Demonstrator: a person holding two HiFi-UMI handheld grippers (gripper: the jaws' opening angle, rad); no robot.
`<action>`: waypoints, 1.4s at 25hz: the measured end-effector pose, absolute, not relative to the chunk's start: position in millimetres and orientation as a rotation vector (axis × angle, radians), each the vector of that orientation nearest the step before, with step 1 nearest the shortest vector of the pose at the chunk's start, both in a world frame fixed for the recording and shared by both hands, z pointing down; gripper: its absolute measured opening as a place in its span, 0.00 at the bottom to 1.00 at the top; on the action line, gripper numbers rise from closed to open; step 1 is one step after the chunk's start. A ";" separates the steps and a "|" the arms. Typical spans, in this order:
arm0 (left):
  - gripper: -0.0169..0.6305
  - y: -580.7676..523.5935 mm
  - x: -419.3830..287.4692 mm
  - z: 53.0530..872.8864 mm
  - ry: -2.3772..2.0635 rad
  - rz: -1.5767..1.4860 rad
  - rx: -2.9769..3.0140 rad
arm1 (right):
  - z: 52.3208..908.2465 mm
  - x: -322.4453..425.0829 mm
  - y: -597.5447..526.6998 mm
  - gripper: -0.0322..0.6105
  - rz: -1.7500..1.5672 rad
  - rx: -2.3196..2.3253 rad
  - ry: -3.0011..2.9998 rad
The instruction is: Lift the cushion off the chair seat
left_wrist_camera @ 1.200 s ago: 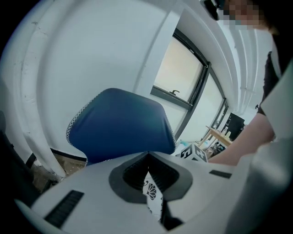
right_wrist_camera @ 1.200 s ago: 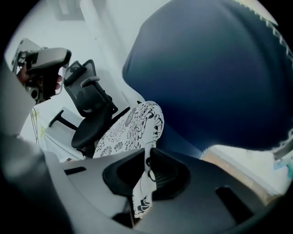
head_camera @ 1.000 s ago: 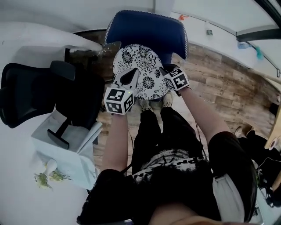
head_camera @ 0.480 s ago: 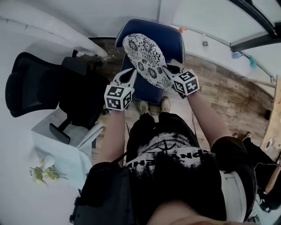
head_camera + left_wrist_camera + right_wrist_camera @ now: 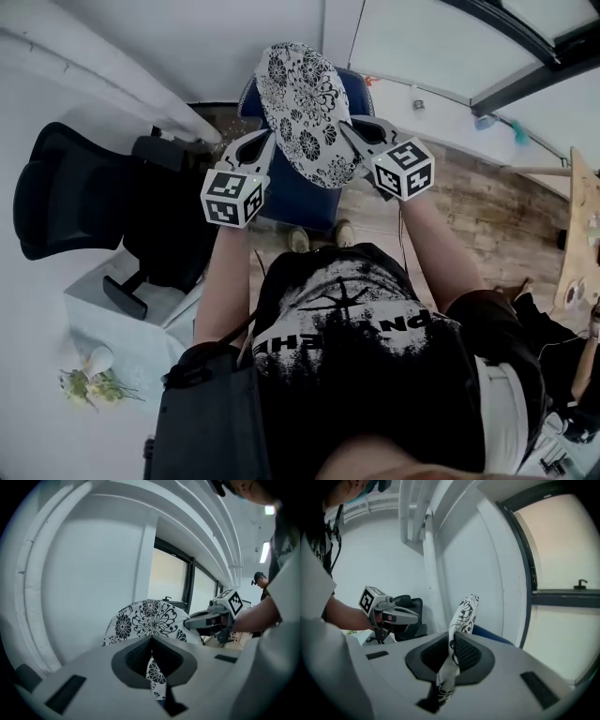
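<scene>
Cushion [image 5: 309, 108], long axis tilted up and away, edges pinched by left tool [image 5: 265, 142] and right tool [image 5: 349, 131].

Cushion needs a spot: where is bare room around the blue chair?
The blue chair seat under the cushion shows bare. The wooden floor right of it is open. The left is crowded by a black office chair.

Office, by the look. Black office chair [image 5: 66, 192] with armrests beside a blue padded chair [image 5: 291, 192]. Wood-plank floor [image 5: 487, 211], plain white walls [image 5: 93, 573], big dark-framed windows [image 5: 562, 550]. Small bunch of flowers [image 5: 89, 380] on a white surface [image 5: 37, 412], left side.
</scene>
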State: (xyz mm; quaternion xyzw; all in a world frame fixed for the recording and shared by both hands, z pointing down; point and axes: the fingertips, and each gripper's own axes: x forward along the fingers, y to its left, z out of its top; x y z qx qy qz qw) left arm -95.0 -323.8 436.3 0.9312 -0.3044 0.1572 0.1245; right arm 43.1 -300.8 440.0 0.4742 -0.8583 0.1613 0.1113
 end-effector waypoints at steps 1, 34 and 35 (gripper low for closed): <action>0.05 -322.9 -92.8 431.2 -0.889 0.457 2.727 | 427.6 46.2 -300.1 0.11 0.442 1.406 -2.537; 0.05 -312.3 -79.5 400.2 -0.866 0.363 2.819 | 364.3 43.1 -284.5 0.11 0.236 1.517 -2.594; 0.05 -312.4 -79.0 399.8 -0.867 0.358 2.818 | 364.2 43.1 -284.6 0.11 0.234 1.514 -2.598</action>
